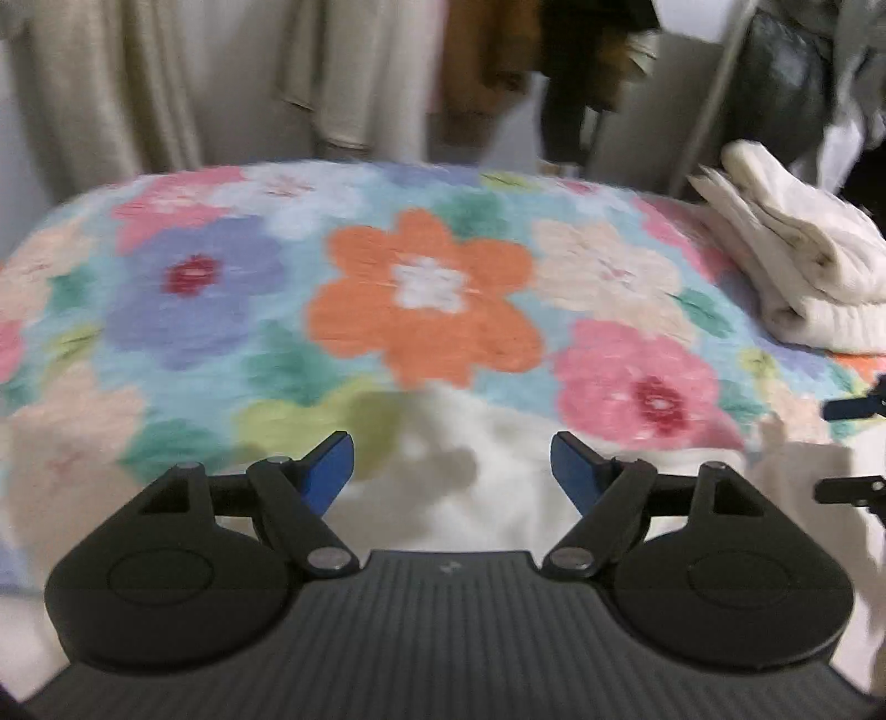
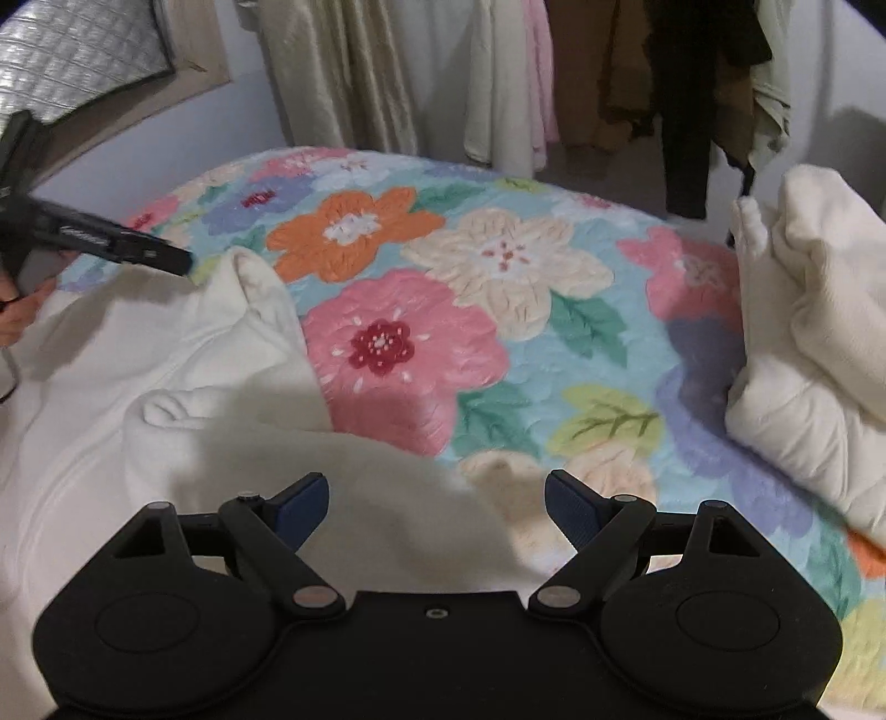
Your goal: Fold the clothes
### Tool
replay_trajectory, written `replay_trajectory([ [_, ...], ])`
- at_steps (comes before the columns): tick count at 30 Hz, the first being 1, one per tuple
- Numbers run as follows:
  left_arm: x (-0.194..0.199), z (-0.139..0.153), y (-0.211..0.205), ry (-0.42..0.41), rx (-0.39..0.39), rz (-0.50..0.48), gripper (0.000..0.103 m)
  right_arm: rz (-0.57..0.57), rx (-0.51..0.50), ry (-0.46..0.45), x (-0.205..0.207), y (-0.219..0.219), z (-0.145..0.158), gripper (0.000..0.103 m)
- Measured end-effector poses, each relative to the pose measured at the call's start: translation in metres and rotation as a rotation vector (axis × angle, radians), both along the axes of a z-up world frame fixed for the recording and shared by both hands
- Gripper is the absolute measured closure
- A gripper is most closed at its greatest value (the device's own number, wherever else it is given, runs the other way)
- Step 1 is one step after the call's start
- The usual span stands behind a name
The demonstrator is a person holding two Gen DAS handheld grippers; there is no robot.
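A white garment (image 2: 166, 387) lies spread and rumpled on the near left part of a floral bedspread (image 2: 498, 310). My right gripper (image 2: 437, 509) hovers over its right edge, jaws wide apart and holding nothing. My left gripper (image 1: 451, 471) is open too, above the same white garment (image 1: 487, 498), with only cloth below the blue pads. In the right wrist view the left gripper (image 2: 166, 256) reaches in from the left, held by a hand (image 2: 22, 315). The right gripper (image 1: 847, 448) shows its fingertips at the left wrist view's right edge.
A folded cream garment (image 2: 819, 343) sits on the bed's right side, also seen as a folded cream pile (image 1: 803, 266). Hanging clothes (image 2: 498, 83) line the wall behind the bed. A quilted silver panel (image 2: 72, 50) is at the upper left.
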State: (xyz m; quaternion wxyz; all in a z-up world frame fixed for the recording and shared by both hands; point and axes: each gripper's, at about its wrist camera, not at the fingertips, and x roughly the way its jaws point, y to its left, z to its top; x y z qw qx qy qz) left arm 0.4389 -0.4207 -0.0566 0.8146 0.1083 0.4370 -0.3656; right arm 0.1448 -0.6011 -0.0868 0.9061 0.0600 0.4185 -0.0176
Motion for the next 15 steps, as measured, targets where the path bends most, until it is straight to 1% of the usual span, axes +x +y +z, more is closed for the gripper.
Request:
replay_trajectory([
  [3, 0.0, -0.017, -0.031, 0.021, 0.088, -0.021, 0.023, 0.06, 0.014, 0.013, 0.001, -0.01, -0.01, 0.014],
  [4, -0.001, -0.025, -0.038, 0.031, 0.124, -0.027, 0.025, 0.074, 0.026, 0.026, 0.003, -0.013, -0.016, 0.014],
  [5, -0.002, -0.032, -0.045, 0.041, 0.159, -0.033, 0.027, 0.082, 0.047, 0.049, 0.003, -0.015, -0.025, 0.014],
  [6, -0.007, -0.037, -0.049, 0.034, 0.186, -0.045, 0.036, 0.094, 0.073, 0.06, 0.004, -0.017, -0.032, 0.015],
  [7, -0.015, -0.039, -0.051, 0.013, 0.204, -0.061, 0.042, 0.119, 0.108, 0.048, 0.001, -0.017, -0.037, 0.016],
  [8, -0.023, -0.039, -0.053, -0.011, 0.22, -0.079, 0.053, 0.17, 0.167, 0.017, -0.003, -0.017, -0.041, 0.028],
  [9, -0.03, -0.036, -0.055, -0.031, 0.231, -0.09, 0.068, 0.2, 0.205, 0.012, -0.004, -0.016, -0.044, 0.046],
  [10, -0.034, -0.032, -0.056, -0.051, 0.254, -0.08, 0.08, 0.207, 0.212, 0.017, -0.004, -0.014, -0.043, 0.058],
  [11, -0.037, -0.028, -0.057, -0.067, 0.279, -0.051, 0.089, 0.215, 0.208, 0.009, -0.006, -0.01, -0.037, 0.087],
  [12, -0.037, -0.021, -0.053, -0.071, 0.269, 0.0, 0.089, 0.209, 0.19, -0.02, -0.009, -0.007, -0.03, 0.089],
  [14, -0.035, -0.002, -0.04, -0.073, 0.203, 0.13, 0.09, 0.156, 0.135, -0.082, -0.022, -0.006, -0.01, 0.093],
  [15, -0.037, 0.007, -0.034, -0.108, 0.168, 0.169, 0.09, 0.122, 0.107, -0.109, -0.031, -0.008, 0.001, 0.093],
])
